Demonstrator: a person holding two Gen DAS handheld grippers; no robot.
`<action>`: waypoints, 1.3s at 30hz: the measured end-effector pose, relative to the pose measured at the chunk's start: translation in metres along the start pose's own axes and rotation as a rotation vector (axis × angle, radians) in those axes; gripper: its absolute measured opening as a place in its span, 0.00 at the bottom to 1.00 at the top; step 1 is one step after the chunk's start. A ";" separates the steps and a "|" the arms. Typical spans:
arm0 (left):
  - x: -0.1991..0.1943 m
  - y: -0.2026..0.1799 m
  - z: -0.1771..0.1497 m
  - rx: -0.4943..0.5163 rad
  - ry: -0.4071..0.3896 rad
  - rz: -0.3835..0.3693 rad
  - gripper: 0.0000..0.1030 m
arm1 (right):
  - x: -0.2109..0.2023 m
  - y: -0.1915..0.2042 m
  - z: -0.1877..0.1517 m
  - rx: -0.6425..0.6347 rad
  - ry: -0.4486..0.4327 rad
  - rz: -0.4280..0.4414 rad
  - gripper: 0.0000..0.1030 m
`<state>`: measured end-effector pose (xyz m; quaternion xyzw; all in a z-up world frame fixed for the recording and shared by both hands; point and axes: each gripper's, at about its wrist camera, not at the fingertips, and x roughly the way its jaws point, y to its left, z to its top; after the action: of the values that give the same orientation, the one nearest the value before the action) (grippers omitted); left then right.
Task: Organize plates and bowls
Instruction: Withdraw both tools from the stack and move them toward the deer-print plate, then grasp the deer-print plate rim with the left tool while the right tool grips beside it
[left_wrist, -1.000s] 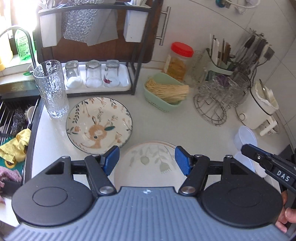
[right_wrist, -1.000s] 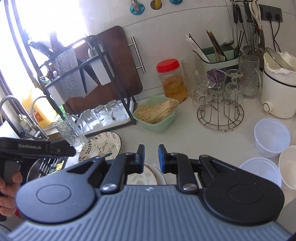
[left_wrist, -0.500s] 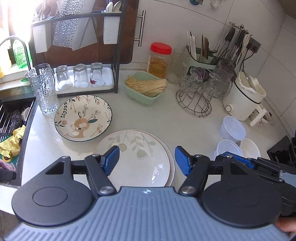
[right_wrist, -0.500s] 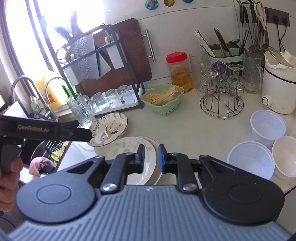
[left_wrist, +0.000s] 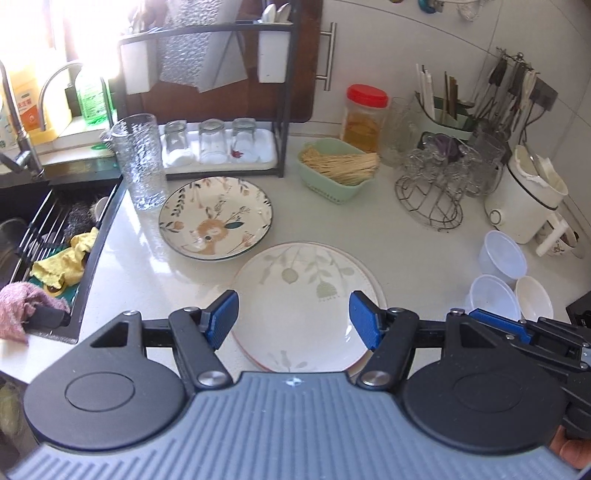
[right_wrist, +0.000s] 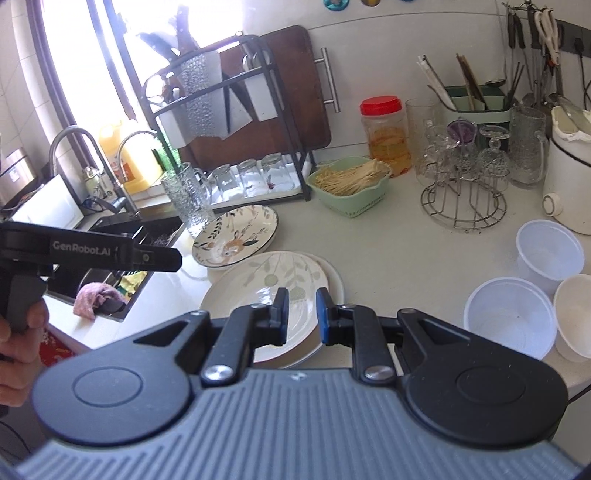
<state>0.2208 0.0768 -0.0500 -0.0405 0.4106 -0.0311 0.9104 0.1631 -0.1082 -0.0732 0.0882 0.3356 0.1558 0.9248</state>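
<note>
A white leaf-patterned plate (left_wrist: 306, 295) lies on the counter on top of a second plate whose rim (left_wrist: 378, 295) shows at its right. My left gripper (left_wrist: 293, 319) hovers open above its near half, nothing between the pads. Behind it to the left sits a rabbit-patterned plate (left_wrist: 216, 218). Three white bowls (left_wrist: 502, 254) (left_wrist: 493, 297) (left_wrist: 533, 297) cluster at the right. My right gripper (right_wrist: 301, 314) is shut and empty over the right edge of the leaf plate (right_wrist: 266, 280). The rabbit plate (right_wrist: 236, 232) and the bowls (right_wrist: 509, 317) lie beyond it.
A tall glass (left_wrist: 138, 162) and a black rack with small glasses (left_wrist: 212, 142) stand behind the plates. A green basket of sticks (left_wrist: 338, 173), a red-lidded jar (left_wrist: 364, 118), a wire glass stand (left_wrist: 430, 195) and a white cooker (left_wrist: 524, 199) line the back. The sink (left_wrist: 40, 236) drops off left.
Both views have drawn back from the counter. The leaf plate has come fully into view under my left fingers, and the stacked plates and bowls now show in front of my right gripper. Both jaws kept their width.
</note>
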 end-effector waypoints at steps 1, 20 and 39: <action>0.000 0.002 0.000 -0.004 0.001 0.004 0.69 | 0.002 0.002 -0.001 -0.004 0.005 0.008 0.19; 0.046 0.058 0.039 -0.006 0.029 -0.013 0.69 | 0.060 0.035 0.023 -0.028 0.059 0.034 0.19; 0.128 0.153 0.075 -0.070 0.085 -0.026 0.79 | 0.168 0.068 0.051 -0.065 0.150 -0.037 0.19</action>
<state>0.3654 0.2209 -0.1115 -0.0762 0.4491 -0.0303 0.8897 0.3026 0.0113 -0.1158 0.0400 0.4001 0.1557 0.9022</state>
